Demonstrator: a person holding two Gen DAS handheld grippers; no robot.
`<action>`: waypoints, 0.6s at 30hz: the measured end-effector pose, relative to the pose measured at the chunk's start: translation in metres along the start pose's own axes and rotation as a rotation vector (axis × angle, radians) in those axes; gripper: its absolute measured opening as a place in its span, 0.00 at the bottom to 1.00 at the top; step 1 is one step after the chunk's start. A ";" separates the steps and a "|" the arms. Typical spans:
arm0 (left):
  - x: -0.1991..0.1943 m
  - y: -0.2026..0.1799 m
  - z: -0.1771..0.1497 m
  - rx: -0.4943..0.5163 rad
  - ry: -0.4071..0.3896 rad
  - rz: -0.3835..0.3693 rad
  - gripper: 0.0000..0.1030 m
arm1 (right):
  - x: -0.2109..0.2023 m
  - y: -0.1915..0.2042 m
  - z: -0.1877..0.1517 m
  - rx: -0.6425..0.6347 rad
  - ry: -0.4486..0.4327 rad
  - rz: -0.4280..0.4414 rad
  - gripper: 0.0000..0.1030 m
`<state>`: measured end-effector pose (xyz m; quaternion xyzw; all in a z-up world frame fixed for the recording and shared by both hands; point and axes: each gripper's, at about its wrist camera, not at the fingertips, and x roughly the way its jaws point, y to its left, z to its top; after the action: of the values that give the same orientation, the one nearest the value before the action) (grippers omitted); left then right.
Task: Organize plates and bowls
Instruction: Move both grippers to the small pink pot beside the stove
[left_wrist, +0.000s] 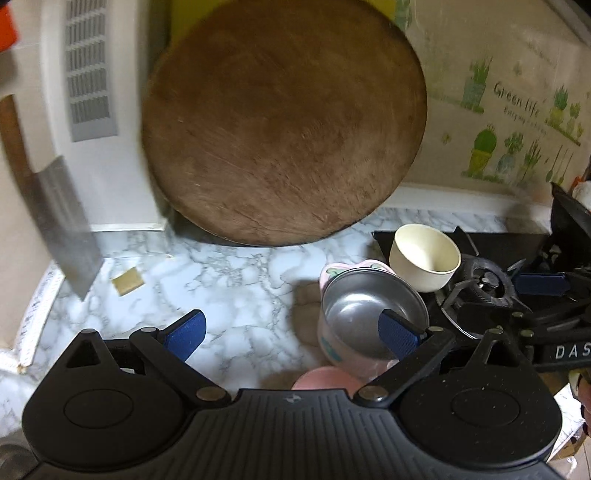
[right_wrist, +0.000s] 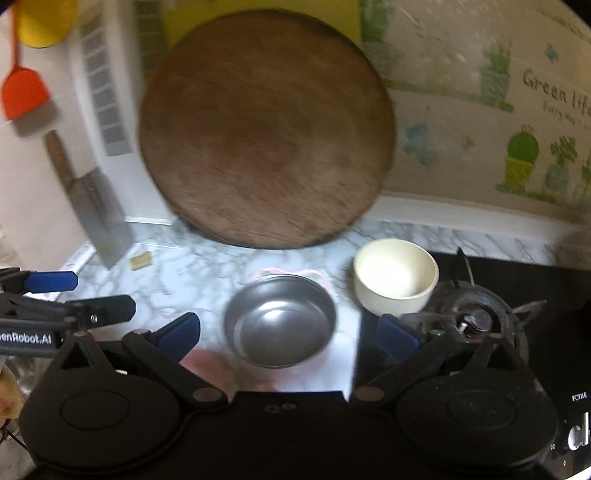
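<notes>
Left wrist view, read from left to right: a cleaver (left_wrist: 62, 229) hangs on the left wall above the marble table (left_wrist: 229, 280), a round wooden chopping board (left_wrist: 284, 122) leans against the far wall, and further right stand the steel-lined bowl (left_wrist: 365, 317) with a pink floral shell and, just behind it, the cream bowl (left_wrist: 424, 258) at the edge of the black gas stove (left_wrist: 491, 284). A pink rounded thing, mostly hidden, sits nearest the camera below the steel-lined bowl; what it is I cannot tell.

Risks, as I judge them: the cream bowl looks perched partly on the stove's raised edge, so a nudge from either claw could tip it toward the burner grate. The two claws work close together, so they could knock each other while reaching for neighbouring bowls. The steel lining is slick, so a pinch on the rim alone may slip. A wide leftward swing could also strike the hanging cleaver.

The left claw (left_wrist: 291, 332) is spread wide and grips nothing; its right pad overlaps the steel-lined bowl's rim in the picture, though contact is unclear. In the right wrist view the right claw (right_wrist: 288, 332) is likewise spread fully, empty, with the steel-lined bowl (right_wrist: 280, 321) lying between its fingers, untouched as far as the blur allows.
</notes>
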<state>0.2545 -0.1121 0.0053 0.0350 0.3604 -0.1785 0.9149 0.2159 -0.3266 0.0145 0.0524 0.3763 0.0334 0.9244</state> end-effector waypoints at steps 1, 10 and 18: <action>0.007 -0.004 0.002 0.009 0.004 0.003 0.97 | 0.005 -0.004 0.001 0.002 0.011 -0.009 0.99; 0.066 -0.023 0.017 0.055 0.079 0.030 0.97 | 0.053 -0.031 0.004 0.035 0.143 -0.039 0.97; 0.104 -0.032 0.020 0.032 0.156 0.022 0.97 | 0.083 -0.036 0.001 0.026 0.203 -0.018 0.90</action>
<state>0.3267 -0.1770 -0.0474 0.0673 0.4272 -0.1709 0.8853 0.2766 -0.3538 -0.0471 0.0573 0.4687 0.0252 0.8811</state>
